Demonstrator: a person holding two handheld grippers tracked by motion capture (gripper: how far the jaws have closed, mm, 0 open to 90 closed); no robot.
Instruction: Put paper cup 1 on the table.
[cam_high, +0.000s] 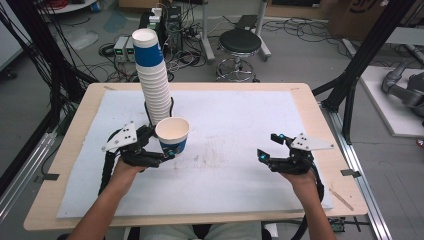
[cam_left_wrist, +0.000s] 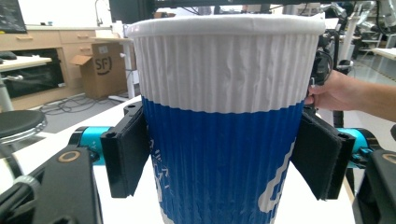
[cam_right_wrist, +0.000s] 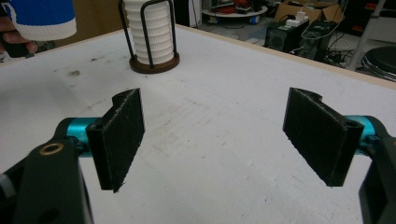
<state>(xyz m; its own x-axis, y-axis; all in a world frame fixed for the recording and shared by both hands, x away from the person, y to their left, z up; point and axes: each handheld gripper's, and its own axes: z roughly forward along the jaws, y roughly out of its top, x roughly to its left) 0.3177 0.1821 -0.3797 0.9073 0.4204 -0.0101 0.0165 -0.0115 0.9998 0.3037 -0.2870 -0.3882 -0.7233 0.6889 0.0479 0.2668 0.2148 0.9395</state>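
Cup (cam_left_wrist: 224, 116) base cut off, left gripper (cam_high: 159, 147) jaws clamping sides.

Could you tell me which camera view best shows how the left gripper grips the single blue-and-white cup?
The left gripper view: the cup stands upright between both black pads, each pressed to its blue band. The high view shows the cup from above in the left gripper. The right gripper view catches one corner.

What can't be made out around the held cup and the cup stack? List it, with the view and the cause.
- Held cup base: cut off by the bottom edge in the left gripper view.
- Print on the held cup: partly covered by the left gripper pads.
- Cup stack base and holder: hidden behind the held cup in the high view.
- Stack top: cut off by the upper edge in the right gripper view.
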